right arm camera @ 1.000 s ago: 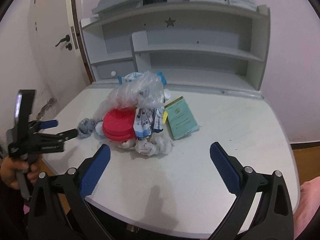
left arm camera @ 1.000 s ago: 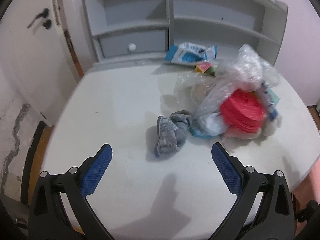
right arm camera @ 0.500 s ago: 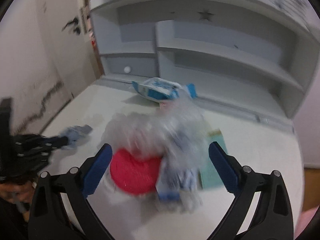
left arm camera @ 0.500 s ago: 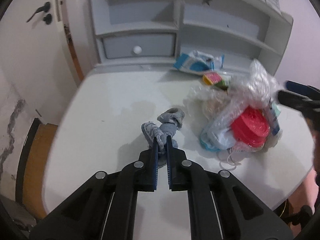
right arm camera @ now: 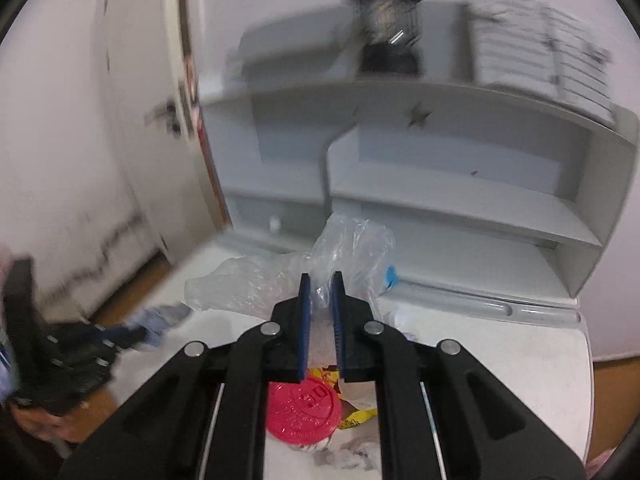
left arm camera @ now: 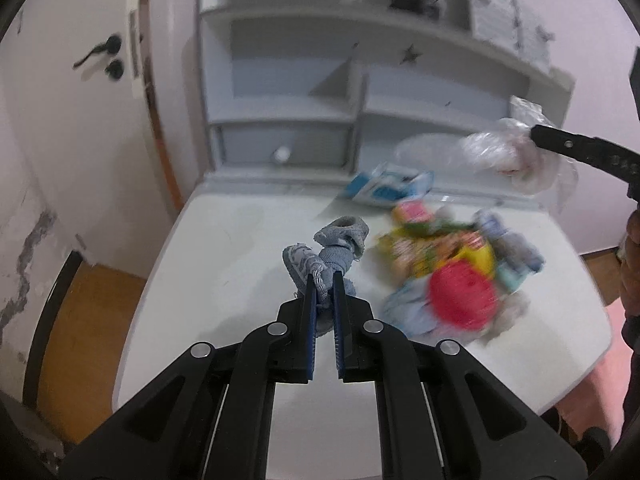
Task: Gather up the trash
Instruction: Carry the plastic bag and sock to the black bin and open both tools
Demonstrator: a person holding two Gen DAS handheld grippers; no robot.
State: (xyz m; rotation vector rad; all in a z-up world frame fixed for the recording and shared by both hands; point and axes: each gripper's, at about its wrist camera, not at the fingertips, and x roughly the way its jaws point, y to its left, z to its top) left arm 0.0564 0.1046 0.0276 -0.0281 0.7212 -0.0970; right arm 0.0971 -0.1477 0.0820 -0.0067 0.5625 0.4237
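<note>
Both grippers were pinching: the left gripper (left arm camera: 323, 280) gripped a grey sock (left arm camera: 328, 252) above the white table (left arm camera: 224, 240); the right gripper (right arm camera: 319, 282) held a clear plastic bag (right arm camera: 352, 248) over the trash pile (left arm camera: 452, 276).

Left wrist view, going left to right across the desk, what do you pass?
Grey sock held in the left gripper → red lid → clear bag held up by the right gripper.

Left gripper (left arm camera: 324, 280) and right gripper (right arm camera: 319, 284) both clamped nearly closed.
</note>
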